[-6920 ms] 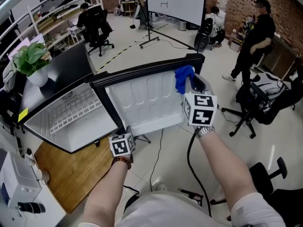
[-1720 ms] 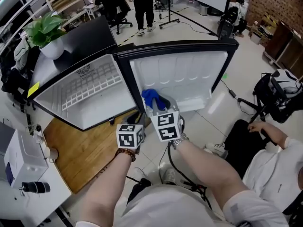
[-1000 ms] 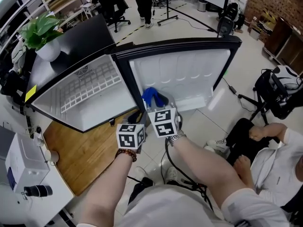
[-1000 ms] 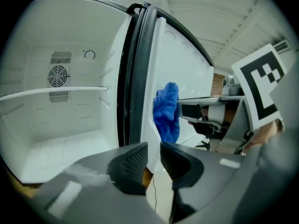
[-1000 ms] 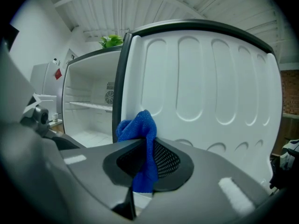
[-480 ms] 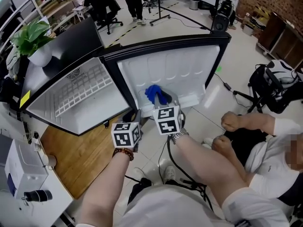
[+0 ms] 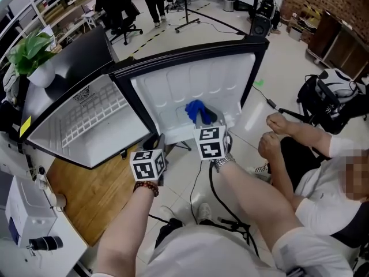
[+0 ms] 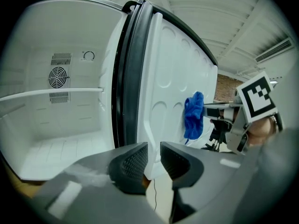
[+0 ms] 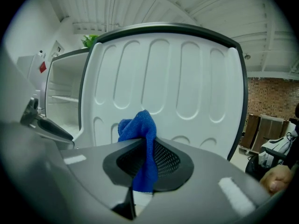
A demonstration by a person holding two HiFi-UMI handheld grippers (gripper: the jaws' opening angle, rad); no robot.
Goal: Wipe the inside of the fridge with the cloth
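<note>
My right tool (image 9: 148,157) clamps the blue cloth (image 9: 139,127) near the lower edge of the fridge door (image 9: 187,78). My left tool (image 8: 153,160) is empty, jaws slightly apart.

cloth (image 7: 196,109) before fridge door (image 7: 173,94), compartment (image 7: 92,152) to its left

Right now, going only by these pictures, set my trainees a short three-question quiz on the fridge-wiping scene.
1. True or false: the right gripper is shut on the blue cloth.
2. Which surface does the cloth face? A the fridge door, its inner liner; B the back-wall fan grille; C the floor.
3. Fill in: between the jaws of the left gripper there is ____.
Key: 1 true; 2 A; 3 nothing.
</note>
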